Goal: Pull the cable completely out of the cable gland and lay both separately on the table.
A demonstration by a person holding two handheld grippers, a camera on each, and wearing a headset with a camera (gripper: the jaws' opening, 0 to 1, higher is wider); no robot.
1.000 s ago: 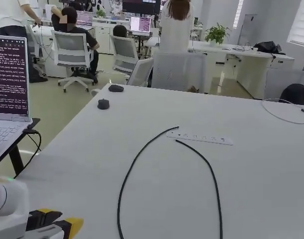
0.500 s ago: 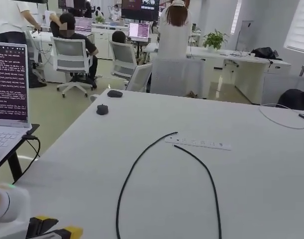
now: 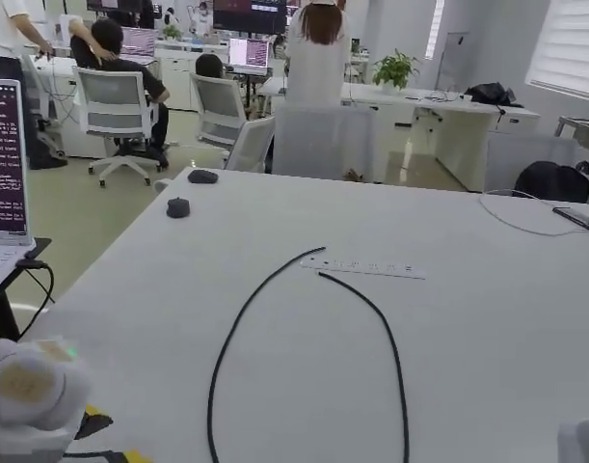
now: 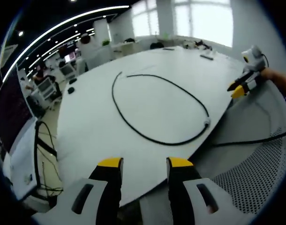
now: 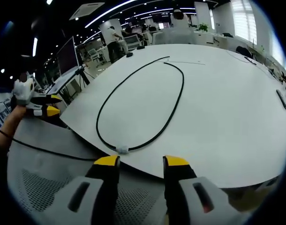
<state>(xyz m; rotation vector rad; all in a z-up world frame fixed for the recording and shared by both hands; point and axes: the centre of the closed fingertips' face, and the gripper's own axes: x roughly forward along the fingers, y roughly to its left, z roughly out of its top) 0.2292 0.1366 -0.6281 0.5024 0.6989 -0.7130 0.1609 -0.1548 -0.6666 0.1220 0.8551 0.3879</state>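
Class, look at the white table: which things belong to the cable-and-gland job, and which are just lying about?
Job: black cable; cable gland, on the cable; left claw and right claw, both open.
Lying about: power strip; mouse; laptop.

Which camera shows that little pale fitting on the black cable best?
The right gripper view: the cable gland sits close and near centre, on the cable by the table edge. The left gripper view shows it smaller, off to one side. The head view catches the cable's far loop.

Laptop screen (image 3: 3, 159) text too small to read
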